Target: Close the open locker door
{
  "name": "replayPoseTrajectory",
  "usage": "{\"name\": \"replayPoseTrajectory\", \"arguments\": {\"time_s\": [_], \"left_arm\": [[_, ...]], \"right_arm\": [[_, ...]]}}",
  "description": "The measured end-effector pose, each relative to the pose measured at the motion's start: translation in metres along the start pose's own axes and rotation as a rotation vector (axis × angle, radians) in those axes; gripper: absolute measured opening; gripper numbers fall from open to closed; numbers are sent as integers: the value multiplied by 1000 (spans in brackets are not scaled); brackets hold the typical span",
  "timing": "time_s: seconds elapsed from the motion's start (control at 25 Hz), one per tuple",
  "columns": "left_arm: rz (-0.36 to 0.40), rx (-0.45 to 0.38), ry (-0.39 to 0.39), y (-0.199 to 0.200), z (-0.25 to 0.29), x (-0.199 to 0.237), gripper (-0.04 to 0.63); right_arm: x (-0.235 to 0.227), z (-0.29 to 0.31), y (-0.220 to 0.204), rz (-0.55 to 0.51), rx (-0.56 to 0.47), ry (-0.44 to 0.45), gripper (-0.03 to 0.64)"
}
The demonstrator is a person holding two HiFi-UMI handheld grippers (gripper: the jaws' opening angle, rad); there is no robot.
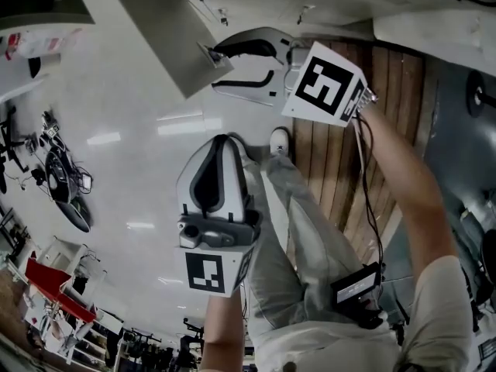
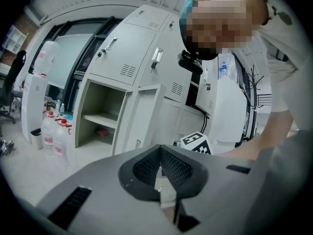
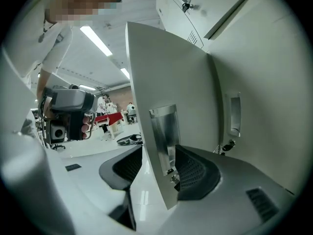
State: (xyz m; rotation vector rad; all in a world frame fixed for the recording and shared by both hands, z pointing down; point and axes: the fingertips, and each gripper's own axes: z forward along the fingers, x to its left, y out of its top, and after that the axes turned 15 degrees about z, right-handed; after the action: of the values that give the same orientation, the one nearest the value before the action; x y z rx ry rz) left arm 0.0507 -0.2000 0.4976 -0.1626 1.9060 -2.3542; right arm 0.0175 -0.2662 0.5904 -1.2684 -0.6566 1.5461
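Over at the free edge of the open locker door, my right gripper stands with its tongs spread wide, one jaw on each face of the panel. Its own view shows what the head view cannot. A bright metal latch plate on the door's edge sits between the pads. The left pad is clear of the panel. The right pad is close against the plate, though I cannot tell whether it touches. Nothing is clamped.

From the head view I get only that gripper's marker cube and its two jaws straddling the door's edge, above a white floor and a strip of wooden boards.

My left gripper holds nothing: its pads meet, tongs closed on themselves, well apart from the door. Its view alone shows the whole bank of grey lockers. The open compartment is in the lower row, with a shelf across it and the door swung out at its right side. Clear water bottles stand on the floor near the bank's left end.
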Motion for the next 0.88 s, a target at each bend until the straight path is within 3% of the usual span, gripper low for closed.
{"name": "replayPoseTrajectory", "arguments": {"time_s": [0.48, 0.88], "left_arm": [[-21, -34, 50, -2, -6, 15, 8], [-29, -14, 106, -6, -21, 32, 8]], "right_arm": [[11, 15, -2, -68, 60, 22, 173], [33, 50, 1, -85, 93, 57, 178]]}}
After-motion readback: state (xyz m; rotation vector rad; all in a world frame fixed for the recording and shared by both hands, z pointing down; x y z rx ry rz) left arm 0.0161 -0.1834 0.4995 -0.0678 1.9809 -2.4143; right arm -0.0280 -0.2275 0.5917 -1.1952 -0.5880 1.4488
